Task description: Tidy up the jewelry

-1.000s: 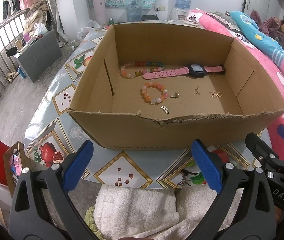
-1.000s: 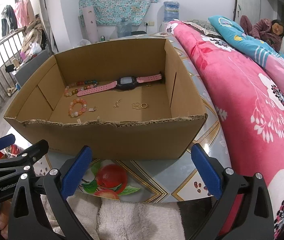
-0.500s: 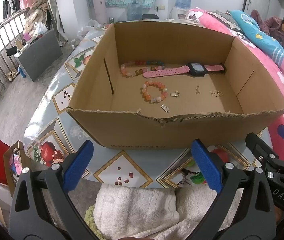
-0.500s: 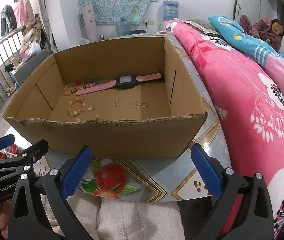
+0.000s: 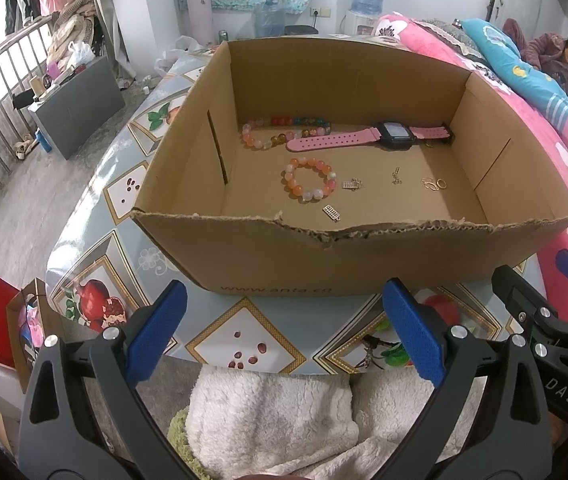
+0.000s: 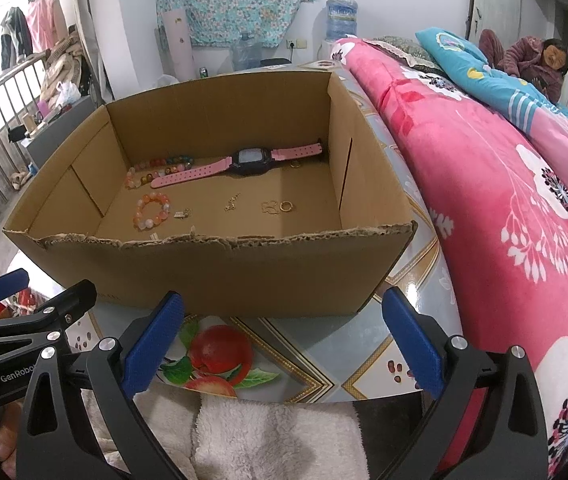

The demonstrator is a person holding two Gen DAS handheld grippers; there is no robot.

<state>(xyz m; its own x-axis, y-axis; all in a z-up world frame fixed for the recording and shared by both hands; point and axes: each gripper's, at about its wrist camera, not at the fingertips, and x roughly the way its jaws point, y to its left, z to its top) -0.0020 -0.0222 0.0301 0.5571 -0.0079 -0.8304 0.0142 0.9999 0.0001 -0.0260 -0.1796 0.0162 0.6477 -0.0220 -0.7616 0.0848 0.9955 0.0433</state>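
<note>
Since the earlier pictures almost nothing has moved; the open brown cardboard box point(image 5: 364, 256) only looks a tiny bit lower and closer.

From the left wrist, the left gripper point(image 5: 284, 328) has its blue fingers wide apart and holds nothing. It hangs just in front of the box, over the shiny fruit-print tablecloth point(image 5: 243, 340). Inside the box lie a pink strap watch with a black face point(image 5: 368, 138), a round orange and white bead bracelet point(image 5: 310, 179), a long string of mixed colour beads point(image 5: 279, 132) and tiny gold pieces point(image 5: 434, 183).

From the right wrist, the right gripper point(image 6: 279, 332) is also wide apart and empty, near the box's front wall. The small gold ring point(image 6: 286, 206) looks very thin. I think it could slip from the fat fingers, or a gripper could bump the torn front wall and push the box.
</note>
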